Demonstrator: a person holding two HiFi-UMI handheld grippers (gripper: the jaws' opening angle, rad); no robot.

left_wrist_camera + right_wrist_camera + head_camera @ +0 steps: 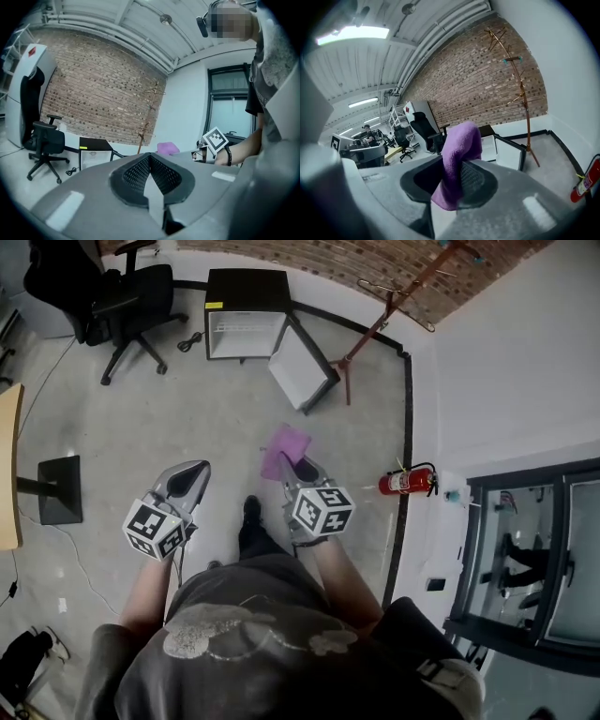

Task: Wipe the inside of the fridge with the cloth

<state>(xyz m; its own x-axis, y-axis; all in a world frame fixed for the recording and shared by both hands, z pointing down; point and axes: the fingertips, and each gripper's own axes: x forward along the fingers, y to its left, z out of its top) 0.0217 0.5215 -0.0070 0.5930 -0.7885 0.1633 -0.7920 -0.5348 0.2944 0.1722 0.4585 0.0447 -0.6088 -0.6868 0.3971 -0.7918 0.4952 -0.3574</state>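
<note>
A small black fridge (246,313) stands on the floor far ahead, its white door (302,366) swung open to the right; it also shows in the left gripper view as the fridge (93,151) and in the right gripper view as the fridge (500,144). My right gripper (302,468) is shut on a purple cloth (285,452), which drapes over its jaws as the cloth (458,161). My left gripper (191,474) is shut with nothing in it, its pads (140,176) meeting. Both are held well short of the fridge.
A black office chair (122,298) stands left of the fridge. A wooden coat stand (389,306) rises to its right. A red fire extinguisher (409,482) lies by the right wall. A desk edge (9,465) and a black stand base (60,488) are at the left.
</note>
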